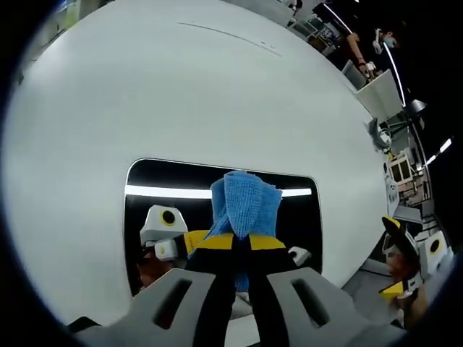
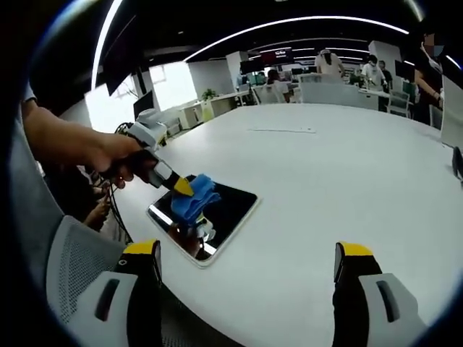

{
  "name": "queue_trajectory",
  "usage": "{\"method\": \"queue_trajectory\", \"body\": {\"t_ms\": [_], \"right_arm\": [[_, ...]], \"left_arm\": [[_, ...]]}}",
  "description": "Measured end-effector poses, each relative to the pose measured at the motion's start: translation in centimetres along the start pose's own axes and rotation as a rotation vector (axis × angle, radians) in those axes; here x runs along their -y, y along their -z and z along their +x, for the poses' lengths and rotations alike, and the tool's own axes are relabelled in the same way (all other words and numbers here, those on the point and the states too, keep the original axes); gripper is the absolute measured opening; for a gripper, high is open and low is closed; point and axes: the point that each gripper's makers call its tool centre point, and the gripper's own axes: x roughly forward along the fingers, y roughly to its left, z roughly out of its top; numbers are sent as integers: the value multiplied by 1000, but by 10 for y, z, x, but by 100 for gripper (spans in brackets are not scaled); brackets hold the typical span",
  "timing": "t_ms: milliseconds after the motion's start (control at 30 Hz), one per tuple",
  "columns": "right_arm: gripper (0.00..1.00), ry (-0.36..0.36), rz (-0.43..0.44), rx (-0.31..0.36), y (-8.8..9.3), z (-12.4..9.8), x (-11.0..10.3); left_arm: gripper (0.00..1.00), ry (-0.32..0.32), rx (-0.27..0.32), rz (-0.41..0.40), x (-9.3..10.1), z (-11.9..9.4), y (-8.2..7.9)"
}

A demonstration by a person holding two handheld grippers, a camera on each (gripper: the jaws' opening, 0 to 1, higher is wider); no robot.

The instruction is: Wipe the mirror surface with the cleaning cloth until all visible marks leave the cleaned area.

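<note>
One white table [image 2: 347, 173] under mirror [image 2: 230, 206], open-plan office [image 2: 289, 69] behind.

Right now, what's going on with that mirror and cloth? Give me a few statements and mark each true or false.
1. The left gripper holds a blue cleaning cloth. True.
2. The cloth rests on a mirror lying flat on a white table. True.
3. The right gripper is clamped on the mirror's edge. False: its jaws stand wide apart over bare table, away from the mirror.
4. The cloth is red. False: it is blue.
5. The mirror reflects a bright ceiling light strip. True.
6. The mirror stands upright against a wall. False: it lies flat on the table.
</note>
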Motion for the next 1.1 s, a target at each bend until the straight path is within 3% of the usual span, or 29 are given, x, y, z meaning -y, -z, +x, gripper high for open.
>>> {"method": "queue_trajectory", "body": {"t_ms": [467,633,733,1100], "right_arm": [[98,4,-7,-6,-1,1,-4],[99,-9,-11,-2,-3,0,-7],[99,-5,-20,-37,3,3,-9],[99,1,-18,-24,-1,3,-11]], "left_arm": [[2,-19,-7,16,-28,-11,-5],[2,-24,-9,7,-39,-16,-7],[2,-31,-10,0,-44,-19,-8],[2,-38,-14,-24,-62,-27,-9]]}}
